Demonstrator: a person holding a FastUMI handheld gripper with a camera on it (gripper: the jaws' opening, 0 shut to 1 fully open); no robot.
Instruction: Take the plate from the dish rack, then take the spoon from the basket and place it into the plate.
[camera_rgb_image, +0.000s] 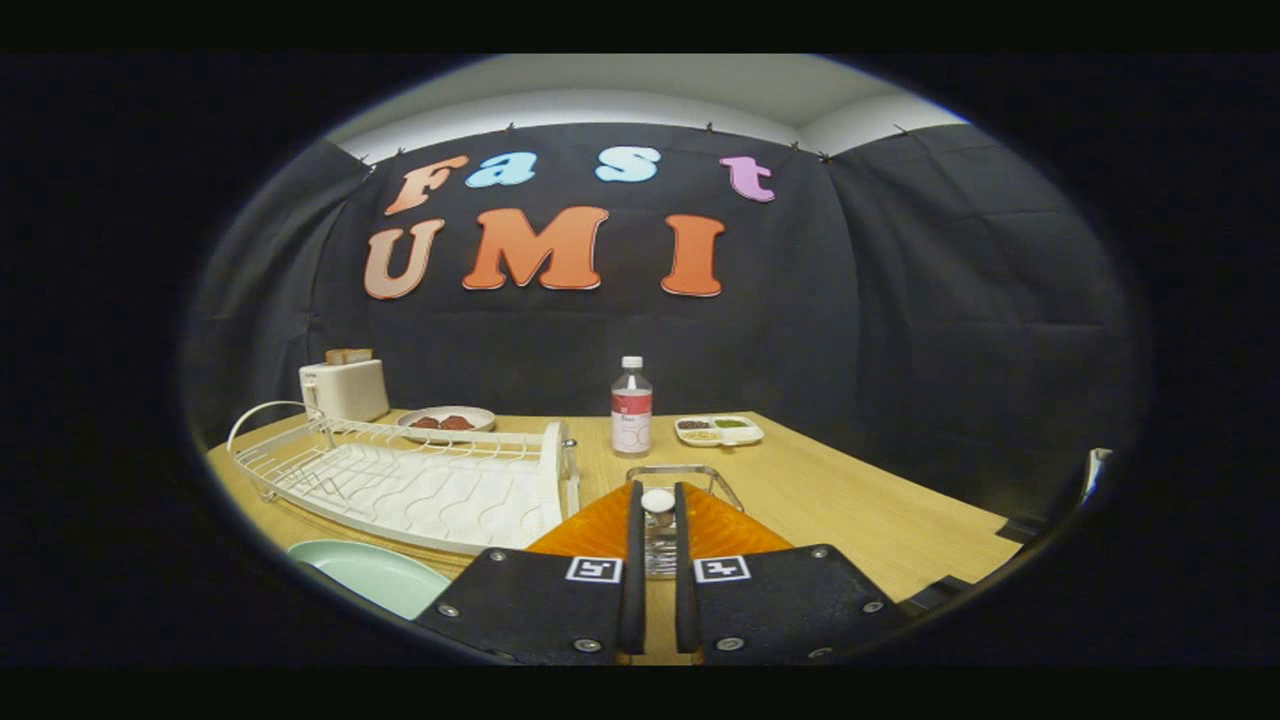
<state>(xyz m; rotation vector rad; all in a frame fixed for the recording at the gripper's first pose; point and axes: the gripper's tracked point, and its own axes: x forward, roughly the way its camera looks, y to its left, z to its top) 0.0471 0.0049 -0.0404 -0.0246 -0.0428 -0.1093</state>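
Observation:
My gripper (657, 495) is shut on the spoon (657, 501), whose white rounded end sticks up between the two fingertips. The rest of the spoon runs down the narrow gap between the black pads (634, 560) and is mostly hidden. Just beyond the fingertips stands the small wire basket (700, 474) on the wooden table. The pale green plate (372, 575) lies flat on the table to the left of the fingers, in front of the white dish rack (420, 485). The rack holds no dishes.
A water bottle (631, 408) stands beyond the basket. A divided snack tray (718, 430) lies to its right. Behind the rack are a toaster (345, 388) and a dish of food (446, 422). The table's edge (960, 560) runs along the right.

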